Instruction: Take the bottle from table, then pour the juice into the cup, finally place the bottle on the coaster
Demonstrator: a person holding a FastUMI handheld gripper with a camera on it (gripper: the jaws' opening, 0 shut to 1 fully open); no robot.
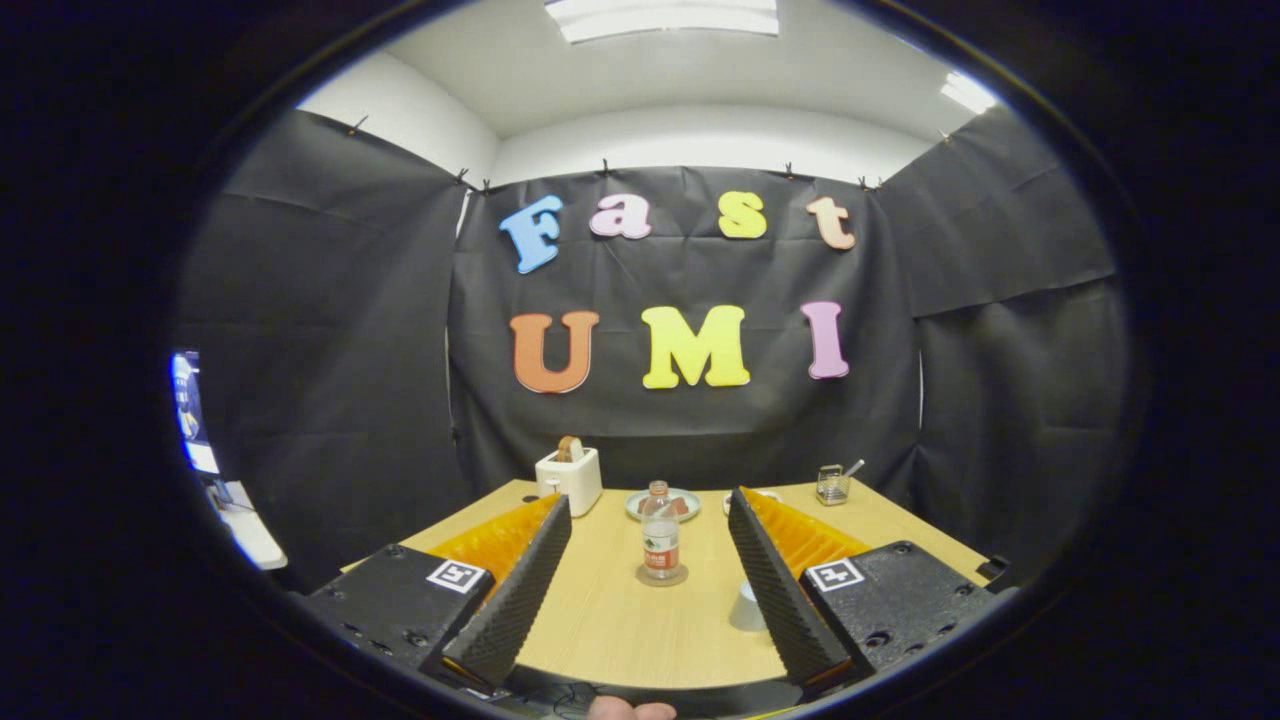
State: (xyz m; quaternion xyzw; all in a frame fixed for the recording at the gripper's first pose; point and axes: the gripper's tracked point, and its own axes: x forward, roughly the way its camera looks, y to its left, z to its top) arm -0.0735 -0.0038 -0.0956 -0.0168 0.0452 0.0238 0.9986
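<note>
A small clear bottle (660,540) with a red label stands upright on a round coaster (662,577) on the wooden table (640,630), between and a little ahead of my fingers. A white cup (746,607) sits close beside the inner face of the right finger (780,590), partly hidden by it. My gripper (650,510) is open wide, its fingers spread to either side of the bottle and touching nothing.
Toward the back of the table stand a white toaster (569,477) with a slice in it, a plate (662,503) with food behind the bottle, and a small glass (832,484) with a spoon. Black cloth walls enclose the table. A fingertip (630,710) shows at the near edge.
</note>
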